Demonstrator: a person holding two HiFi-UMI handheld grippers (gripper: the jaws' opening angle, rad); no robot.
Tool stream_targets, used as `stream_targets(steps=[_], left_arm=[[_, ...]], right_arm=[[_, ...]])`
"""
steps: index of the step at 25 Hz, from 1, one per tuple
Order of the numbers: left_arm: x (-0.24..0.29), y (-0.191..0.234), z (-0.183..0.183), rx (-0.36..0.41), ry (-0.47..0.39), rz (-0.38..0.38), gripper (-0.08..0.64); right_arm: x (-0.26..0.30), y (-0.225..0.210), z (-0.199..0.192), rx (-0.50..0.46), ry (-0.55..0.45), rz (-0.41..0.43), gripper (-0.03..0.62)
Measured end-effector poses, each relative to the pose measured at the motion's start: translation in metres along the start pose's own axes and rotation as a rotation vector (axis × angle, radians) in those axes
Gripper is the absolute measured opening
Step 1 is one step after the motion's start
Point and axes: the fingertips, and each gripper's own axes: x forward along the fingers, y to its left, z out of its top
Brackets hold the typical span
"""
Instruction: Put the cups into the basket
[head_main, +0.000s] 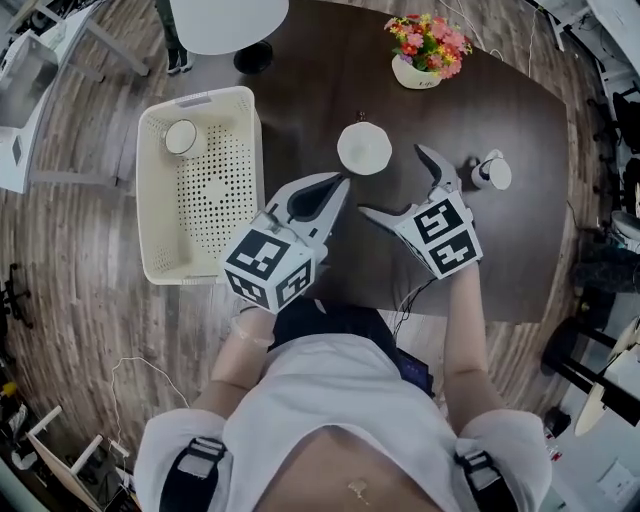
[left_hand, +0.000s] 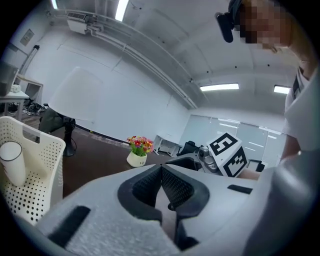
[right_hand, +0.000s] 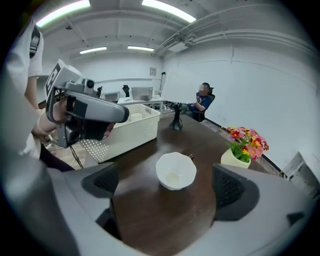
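Flower pot (head_main: 427, 50) by the table's (head_main: 520, 240) far edge, and a small white item (head_main: 491, 172) near the right edge, too small to identify. The right gripper (head_main: 392, 180), fingers spread wide and empty, looks straight over bare tabletop at the cup (head_main: 364, 148) mid-table. The left gripper (head_main: 338, 186) hangs beside it, fingers pressed together on nothing. That cup is white, wavy-rimmed and upright. A second cup (head_main: 181, 137) stands in the far-left corner of the perforated white basket (head_main: 152, 210) at the table's left edge. Dark wood top, plank floor (head_main: 80, 300), white-walled office.

shirt (head_main: 340, 400): white | left claw (head_main: 340, 186), right claw (head_main: 392, 181): grey, black-white marker cubes (head_main: 270, 265)
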Motion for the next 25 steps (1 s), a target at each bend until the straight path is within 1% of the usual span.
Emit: stream_targets(steps=[2,4,8,11,16,21,25], left_arm=[[0.006,0.004,-0.006,0.002,0.024,-0.017,0.011],[0.012,0.008,-0.010,-0.002,0.038,-0.021,0.011],[0.021,0.019,-0.012,-0.042,0.028,-0.026,0.011],[0.027,0.026,-0.015,-0.048,0.028,-0.029,0.011],[0.033,0.036,-0.013,-0.068,0.018,-0.018,0.011],[0.034,0.050,-0.012,-0.058,0.020,0.012,0.011],[0.033,0.059,-0.013,-0.086,0.012,0.025,0.011]], right_arm=[[0.006,-0.003,-0.001,-0.010,0.032,0.006,0.559],[0.011,-0.009,-0.002,-0.001,0.044,0.008,0.558],[0.025,-0.018,-0.002,-0.019,0.077,0.030,0.558],[0.038,-0.020,-0.002,-0.047,0.119,0.044,0.558],[0.060,-0.018,-0.005,-0.063,0.164,0.101,0.558],[0.083,-0.021,-0.011,-0.109,0.239,0.126,0.558],[0.098,-0.017,-0.018,-0.129,0.292,0.172,0.559]])
